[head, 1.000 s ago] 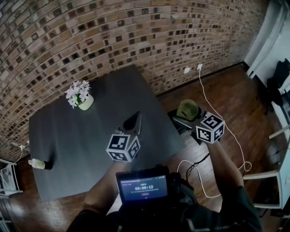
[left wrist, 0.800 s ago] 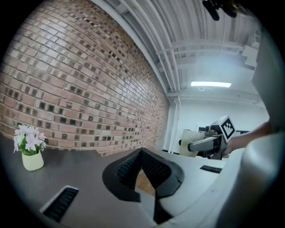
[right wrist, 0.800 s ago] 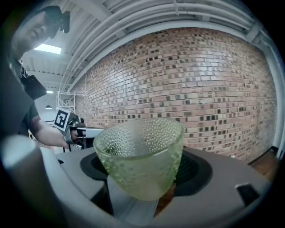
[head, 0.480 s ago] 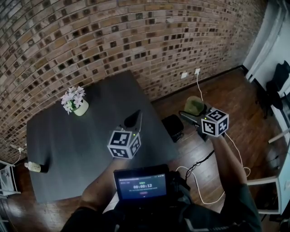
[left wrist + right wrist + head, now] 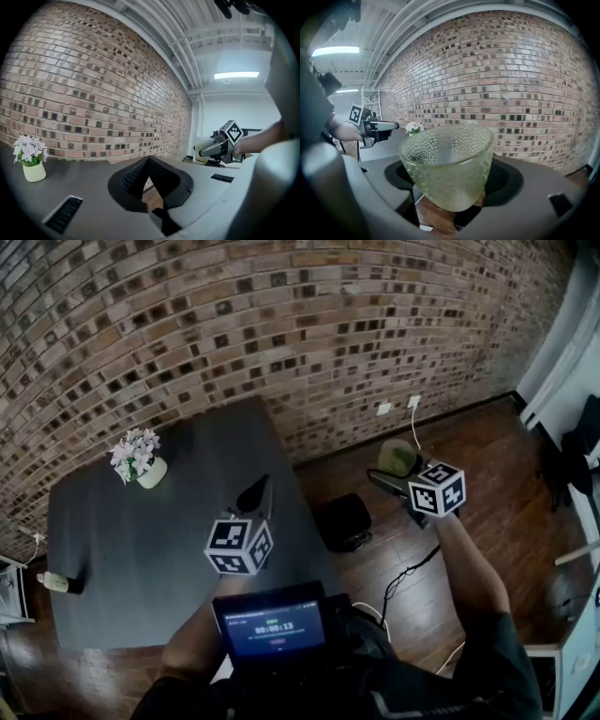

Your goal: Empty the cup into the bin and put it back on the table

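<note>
- The right gripper (image 5: 449, 187) is gripping the cup (image 5: 447, 159) with its jaws standing wide, one dark pad pressing on each side of the lower wall.
- The cup is sitting mouth up and leaning a little at the centre of the right gripper view. It is pale green translucent glass, tapering toward the base, and its wall is covered in small raised dots.
- In the head view the cup is hanging right of centre over the wooden floor (image 5: 487, 446), to the right of the black bin (image 5: 342, 521) and clear of the table (image 5: 141, 549).
- The left gripper (image 5: 255, 493) is hovering over the matte dark grey table near its right edge, its textured black pads meeting at the tips with nothing between them.
</note>
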A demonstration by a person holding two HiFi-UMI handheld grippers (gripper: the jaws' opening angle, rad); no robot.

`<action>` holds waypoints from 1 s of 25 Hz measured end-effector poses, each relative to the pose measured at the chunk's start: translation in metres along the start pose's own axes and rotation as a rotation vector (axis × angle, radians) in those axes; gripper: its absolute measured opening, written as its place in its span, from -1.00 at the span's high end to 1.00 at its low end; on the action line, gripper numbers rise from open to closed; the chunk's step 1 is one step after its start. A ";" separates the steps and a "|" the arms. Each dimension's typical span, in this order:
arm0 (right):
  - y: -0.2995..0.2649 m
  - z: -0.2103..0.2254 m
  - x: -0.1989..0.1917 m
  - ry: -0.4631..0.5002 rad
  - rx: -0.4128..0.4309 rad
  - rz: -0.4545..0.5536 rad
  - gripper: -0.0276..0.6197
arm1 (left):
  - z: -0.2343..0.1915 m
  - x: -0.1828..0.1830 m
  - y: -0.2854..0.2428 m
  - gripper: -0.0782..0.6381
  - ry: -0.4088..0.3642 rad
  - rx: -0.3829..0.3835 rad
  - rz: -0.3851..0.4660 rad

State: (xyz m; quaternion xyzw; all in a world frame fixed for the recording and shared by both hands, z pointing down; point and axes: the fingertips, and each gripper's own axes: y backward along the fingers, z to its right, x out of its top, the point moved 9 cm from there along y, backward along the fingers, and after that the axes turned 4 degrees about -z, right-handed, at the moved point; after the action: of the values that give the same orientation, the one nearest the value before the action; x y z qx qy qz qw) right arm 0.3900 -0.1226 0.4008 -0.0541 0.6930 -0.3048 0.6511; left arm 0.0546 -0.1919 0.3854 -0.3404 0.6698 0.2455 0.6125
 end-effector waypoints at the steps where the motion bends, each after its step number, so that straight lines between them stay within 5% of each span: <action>1: -0.004 0.010 0.001 0.005 0.002 -0.006 -0.33 | -0.001 -0.001 -0.005 0.80 0.004 0.016 -0.001; 15: -0.046 0.110 -0.010 0.075 -0.010 -0.131 -0.33 | 0.020 -0.020 -0.066 0.80 0.022 0.098 -0.035; 25: -0.072 0.151 -0.025 0.314 -0.147 -0.354 -0.33 | 0.025 -0.037 -0.087 0.80 -0.006 0.133 -0.102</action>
State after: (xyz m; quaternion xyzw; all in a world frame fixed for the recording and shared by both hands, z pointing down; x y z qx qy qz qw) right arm 0.5116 -0.2222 0.4636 -0.1738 0.7859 -0.3673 0.4661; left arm 0.1374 -0.2239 0.4260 -0.3320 0.6645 0.1699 0.6476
